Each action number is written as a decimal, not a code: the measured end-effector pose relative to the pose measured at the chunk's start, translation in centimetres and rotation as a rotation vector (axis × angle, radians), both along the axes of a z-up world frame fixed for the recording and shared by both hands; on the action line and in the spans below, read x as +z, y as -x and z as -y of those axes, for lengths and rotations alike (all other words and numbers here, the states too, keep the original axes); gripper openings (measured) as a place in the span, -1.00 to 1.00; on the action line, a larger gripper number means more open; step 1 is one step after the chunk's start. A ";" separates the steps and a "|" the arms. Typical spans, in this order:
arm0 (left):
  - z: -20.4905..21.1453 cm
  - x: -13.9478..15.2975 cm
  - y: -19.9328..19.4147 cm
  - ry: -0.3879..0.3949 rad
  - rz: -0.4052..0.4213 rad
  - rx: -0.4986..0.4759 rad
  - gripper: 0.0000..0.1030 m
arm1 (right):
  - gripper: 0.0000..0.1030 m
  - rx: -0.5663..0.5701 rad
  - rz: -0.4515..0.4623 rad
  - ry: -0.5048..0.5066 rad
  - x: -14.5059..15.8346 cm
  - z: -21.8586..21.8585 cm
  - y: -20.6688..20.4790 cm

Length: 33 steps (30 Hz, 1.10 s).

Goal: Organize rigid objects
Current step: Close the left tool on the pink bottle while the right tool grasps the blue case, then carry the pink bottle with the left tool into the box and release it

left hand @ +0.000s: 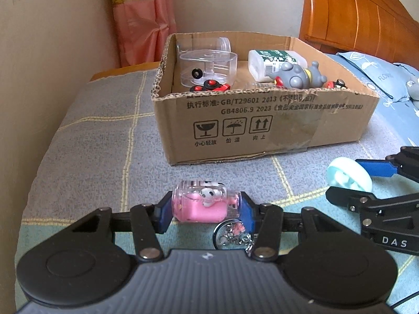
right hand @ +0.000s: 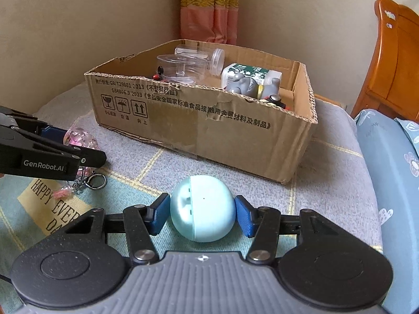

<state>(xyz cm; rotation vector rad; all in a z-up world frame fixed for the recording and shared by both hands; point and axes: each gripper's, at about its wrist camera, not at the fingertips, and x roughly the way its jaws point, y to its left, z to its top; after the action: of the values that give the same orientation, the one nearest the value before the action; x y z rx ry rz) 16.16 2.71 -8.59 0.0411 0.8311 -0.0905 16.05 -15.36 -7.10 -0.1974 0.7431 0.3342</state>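
The left gripper [left hand: 207,210] is seen low over a grey checked blanket [left hand: 104,141] spread on a bed, and a small clear plastic bottle charm with pink filling and a panda figure [left hand: 203,201] is grasped between its blue pads, the jaws closed against both ends of the bottle, which lies on its side. A metal keyring with a pink trinket [left hand: 230,233] hangs from the bottle and rests on the blanket just below the right pad. In the right wrist view the right gripper [right hand: 201,213] is placed around a pale turquoise egg-shaped plastic case [right hand: 203,208] that rests on the blanket; the left pad is shown touching the case, while a narrow gap appears at the right pad, so it cannot be told whether the jaws are clenched on it or merely set around it. The two grippers are held near each other, side by side. Behind them, well apart from both held things, an open brown cardboard box with printed Chinese text and handling symbols [left hand: 262,120] stands on the blanket. Inside it are seen a clear plastic round container [left hand: 208,65], a white plastic bottle with a green label [left hand: 275,61] lying on its side, a grey rubbery animal figure [left hand: 298,76], and small red and black toy pieces [left hand: 209,85]. A blue patterned pillow [right hand: 392,162] lies to the right of the box, and an orange wooden headboard [left hand: 353,15] stands behind it.
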 end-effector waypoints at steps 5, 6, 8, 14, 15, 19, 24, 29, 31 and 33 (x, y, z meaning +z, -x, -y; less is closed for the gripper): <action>-0.1 0.1 0.0 0.004 -0.007 -0.010 -0.02 | 0.19 0.017 -0.006 0.007 0.0 -0.1 -0.3; -0.1 0.1 -0.1 0.002 -0.010 -0.015 -0.02 | 0.20 0.020 -0.007 0.009 0.1 -0.1 -0.4; -0.1 0.2 -0.1 -0.007 -0.013 -0.031 -0.03 | 0.18 0.033 -0.015 0.012 0.1 -0.1 -0.5; 0.1 0.5 -0.3 -0.045 -0.038 -0.094 -0.03 | 0.12 0.074 -0.040 0.015 0.4 0.2 -0.4; 0.1 0.6 -0.3 -0.045 -0.047 -0.106 -0.04 | 0.12 0.082 -0.044 0.018 0.5 0.2 -0.4; 0.0 1.3 -0.3 -0.049 -0.073 -0.148 -0.04 | 0.12 0.111 -0.035 0.047 1.0 0.5 0.2; 0.0 2.7 0.2 -0.048 -0.085 -0.194 -0.04 | 0.12 0.142 -0.033 0.047 2.4 1.3 0.8; 0.3 4.9 0.9 -0.049 -0.075 -0.248 -0.04 | 0.12 0.175 -0.017 0.053 4.0 2.0 1.7; 0.5 5.6 0.9 -0.047 -0.070 -0.264 -0.04 | 0.12 0.190 -0.007 0.053 4.8 2.3 2.0; 0.7 6.6 1.0 -0.044 -0.063 -0.284 -0.04 | 0.12 0.198 0.002 0.052 5.6 2.4 2.2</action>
<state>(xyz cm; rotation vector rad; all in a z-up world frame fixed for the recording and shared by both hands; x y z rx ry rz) 15.13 1.97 -1.99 0.1984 0.8865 -0.3418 13.87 -17.72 -1.53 -0.3217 0.7327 0.5032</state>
